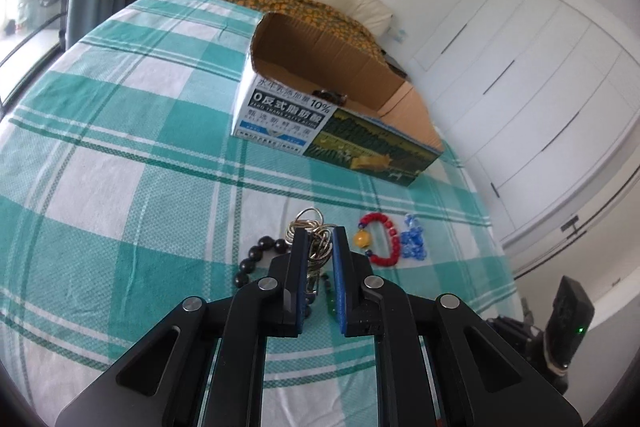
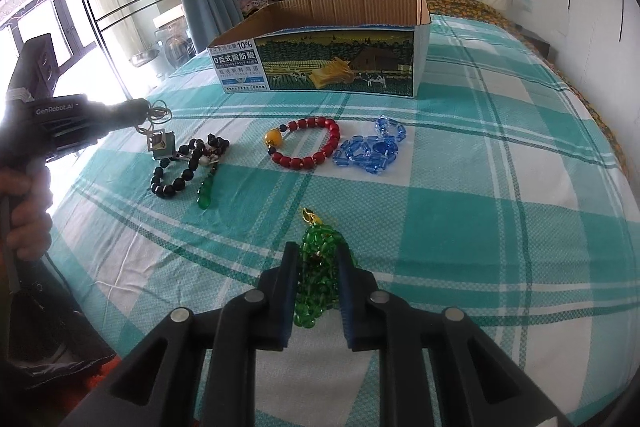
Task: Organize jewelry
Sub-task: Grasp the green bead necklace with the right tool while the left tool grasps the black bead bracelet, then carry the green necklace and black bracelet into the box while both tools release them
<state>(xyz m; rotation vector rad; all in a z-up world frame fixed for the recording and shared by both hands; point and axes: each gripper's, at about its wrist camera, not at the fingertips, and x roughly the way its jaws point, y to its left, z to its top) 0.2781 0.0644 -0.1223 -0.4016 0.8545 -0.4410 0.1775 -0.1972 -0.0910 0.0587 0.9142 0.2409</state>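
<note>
Right tool (image 2: 316,259): pinched a green glass-bead necklace (image 2: 316,279), slippery strands; best lifted slowly, loops gathered.
Left tool (image 1: 320,239): clamped a wiry silver chain (image 1: 310,227), its square pendant (image 2: 162,143) dangling over the bed (image 2: 480,227).
Midway: glossy black bead bracelet (image 2: 176,171), red bead bracelet (image 2: 308,143), blue faceted beads (image 2: 372,147).
Far: open corrugated cardboard box (image 2: 332,63), judged destination.

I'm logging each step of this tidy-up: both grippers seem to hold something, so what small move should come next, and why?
Probably carry the left gripper, shut on the silver chain and already lifted off the bedspread, forward over the open cardboard box and release. The right gripper grips the green bead necklace low, so it can follow.
</note>
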